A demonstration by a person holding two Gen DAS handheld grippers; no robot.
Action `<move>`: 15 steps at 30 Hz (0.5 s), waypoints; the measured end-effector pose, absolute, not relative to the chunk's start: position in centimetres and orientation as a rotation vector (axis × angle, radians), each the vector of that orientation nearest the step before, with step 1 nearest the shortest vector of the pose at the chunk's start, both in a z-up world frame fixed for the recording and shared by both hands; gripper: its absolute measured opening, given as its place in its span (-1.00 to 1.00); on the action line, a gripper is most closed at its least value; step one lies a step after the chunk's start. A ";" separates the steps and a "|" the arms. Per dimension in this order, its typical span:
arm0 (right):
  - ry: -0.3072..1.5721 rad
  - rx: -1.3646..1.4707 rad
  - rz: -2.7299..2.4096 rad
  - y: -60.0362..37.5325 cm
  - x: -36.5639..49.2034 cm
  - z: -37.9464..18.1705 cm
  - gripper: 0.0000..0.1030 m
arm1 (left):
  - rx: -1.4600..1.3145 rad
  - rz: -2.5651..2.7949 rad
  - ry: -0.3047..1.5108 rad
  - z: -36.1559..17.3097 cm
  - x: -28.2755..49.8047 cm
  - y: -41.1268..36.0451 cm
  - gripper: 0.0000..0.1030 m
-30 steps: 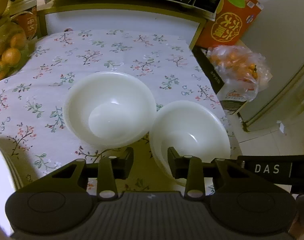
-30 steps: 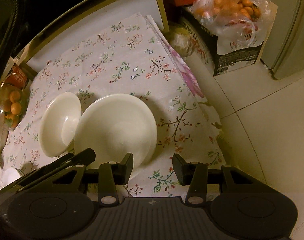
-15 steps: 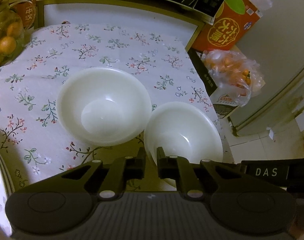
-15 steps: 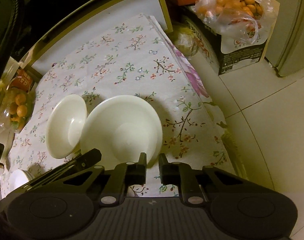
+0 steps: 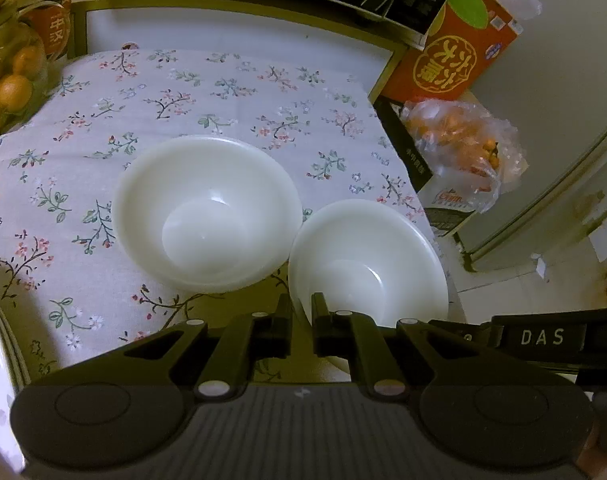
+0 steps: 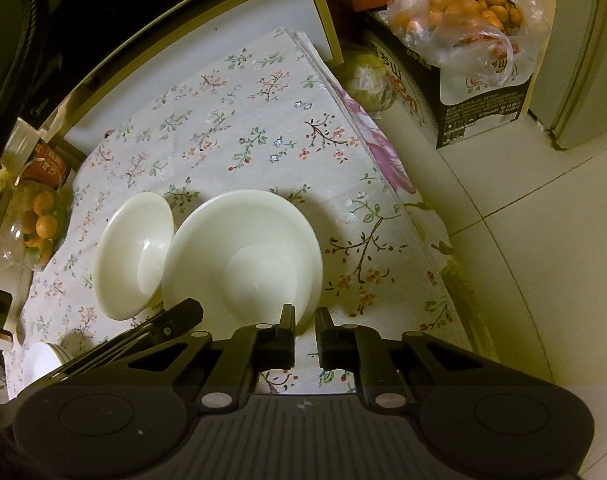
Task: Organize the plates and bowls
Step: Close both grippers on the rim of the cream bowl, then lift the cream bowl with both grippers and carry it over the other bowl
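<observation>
**Two tools on one bowl: lift it level, then nest it**

A white, glossy round bowl (image 5: 367,256) sits at the lower right of the left wrist view, on a worktop (image 5: 223,92) covered with a flower-print cloth. The left tool (image 5: 301,308) is clenched on this held bowl, with the near-left part of the rim between its two fingers. In the right wrist view the same held bowl (image 6: 243,256) fills the middle of the frame. The right tool (image 6: 305,320) is closed on its near rim, which shows in the narrow gap between the fingers.

A second white round bowl (image 5: 207,216) stands at the centre of the left view. Its rim is touching, or just beside, the rim of the held bowl.

The step in hand looks like raising the held bowl to set it into the second bowl (image 6: 131,252). To do that well:

- Both grips sit on the near side, so the far side may sag. Raise both hands together and keep the rim level.
- Lift straight up first, so that the neighbouring rim is not dragged or the cloth rucked.
- Glazed ware is slick, so hold the pinch firm and move slowly.
- Centre it over the second bowl and lower it until it seats before letting go.
</observation>
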State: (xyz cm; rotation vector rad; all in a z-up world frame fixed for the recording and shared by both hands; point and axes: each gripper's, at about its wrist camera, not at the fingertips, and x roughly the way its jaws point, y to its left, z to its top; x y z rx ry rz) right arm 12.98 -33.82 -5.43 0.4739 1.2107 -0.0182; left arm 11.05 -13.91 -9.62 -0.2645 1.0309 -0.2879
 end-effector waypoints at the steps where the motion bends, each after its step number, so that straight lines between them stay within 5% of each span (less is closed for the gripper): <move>1: 1.208 0.480 -0.017 -33.9 13.0 -5.3 -0.83 | -0.271 -0.290 1.031 -9.5 11.1 -13.8 -0.84; 15: 1.149 0.594 0.011 -35.0 12.7 -4.1 -0.86 | -0.324 -0.289 1.011 -8.2 10.9 -13.5 -0.85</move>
